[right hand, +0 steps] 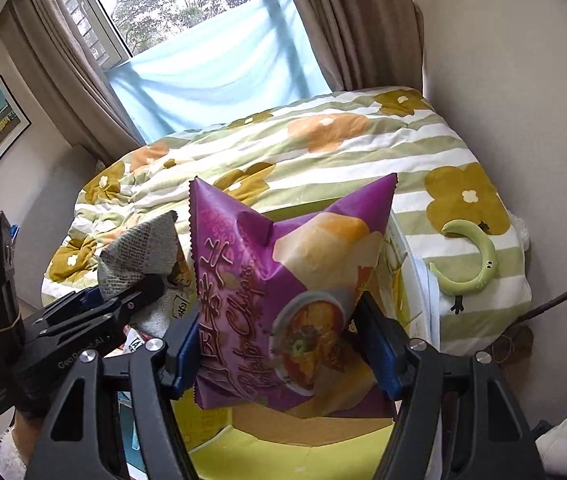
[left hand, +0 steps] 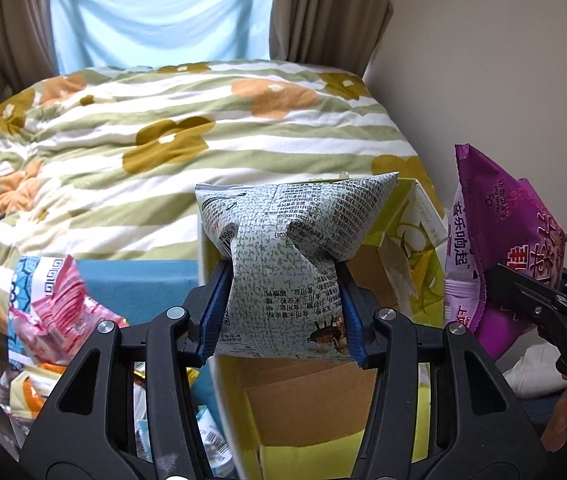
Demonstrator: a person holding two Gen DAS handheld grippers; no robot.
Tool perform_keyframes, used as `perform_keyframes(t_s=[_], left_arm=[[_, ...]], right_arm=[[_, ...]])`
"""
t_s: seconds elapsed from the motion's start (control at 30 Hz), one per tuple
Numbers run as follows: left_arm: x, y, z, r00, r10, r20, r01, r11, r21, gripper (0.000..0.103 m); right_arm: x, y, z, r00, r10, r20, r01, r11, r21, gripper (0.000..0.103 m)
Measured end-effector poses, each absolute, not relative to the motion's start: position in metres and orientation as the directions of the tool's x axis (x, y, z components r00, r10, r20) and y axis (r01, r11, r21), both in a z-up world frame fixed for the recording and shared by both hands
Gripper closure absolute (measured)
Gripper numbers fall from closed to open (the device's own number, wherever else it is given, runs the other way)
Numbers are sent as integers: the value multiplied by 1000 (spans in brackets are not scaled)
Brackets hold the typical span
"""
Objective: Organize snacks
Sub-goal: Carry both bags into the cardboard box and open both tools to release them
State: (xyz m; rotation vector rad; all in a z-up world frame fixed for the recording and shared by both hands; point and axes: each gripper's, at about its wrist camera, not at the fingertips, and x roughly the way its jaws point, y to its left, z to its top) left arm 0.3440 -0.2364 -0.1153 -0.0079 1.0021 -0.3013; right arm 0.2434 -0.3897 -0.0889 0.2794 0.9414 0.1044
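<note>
Beyond both grippers spreads the big quilt with green stripes and mustard and orange flowers, soft ground that would give under anything set on it. Below and in front sits the open yellow-green cardboard box with brown inner flaps, its mouth facing up; its raised flaps and far wall are the edges to clear, and the opening looks roomy enough for either bag, though probably not both at once side by side.

Over that box the right gripper pinches the purple foil bag of potato chips across its lower middle, the bag bulging above the blue pads. It looks light, air-puffed, slippery and crushable, so a gentle hold near the waist or seam seems wise.

Just to its left, the left gripper is clamped on the grey-green speckled snack bag with black printed text, which is similarly squeezed into a waist and held above the box opening. It is likely just as light and soft.

Lower left lies a heap of pink and orange snack packets, near the box's side.
</note>
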Motion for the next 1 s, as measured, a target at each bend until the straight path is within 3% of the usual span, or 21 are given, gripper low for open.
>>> perform_keyframes(t_s=[0.1,0.13,0.17,0.23,0.6,0.9,1.0], left_arm=[[358,-253,-135,471,-211,-857,232,966,-111,52],[361,-257,-140,461,-198,-865,229,968,-100,37],[363,-259,-145,456,-186,-871,224,970,-90,13],[362,-258,-147,474,-174,-863,212,974,-80,0],[343,-214,-137,475,-163,-864,153,983,-102,0],[325,-176,-135,492,-102,-864,67,995,-79,0],[318,-172,-134,498,-84,-863,48,996,-69,0]], right_arm=[[257,-402,-99,563,217,-797,21,961,276,38],[261,-407,-101,557,220,-801,21,960,279,38],[264,-411,-104,553,224,-803,22,959,283,38],[270,-417,-107,546,225,-807,26,958,285,38],[292,-411,-120,510,211,-834,-22,972,232,37],[327,-382,-152,449,264,-854,-67,963,262,30],[329,-382,-157,468,238,-851,-59,969,239,21]])
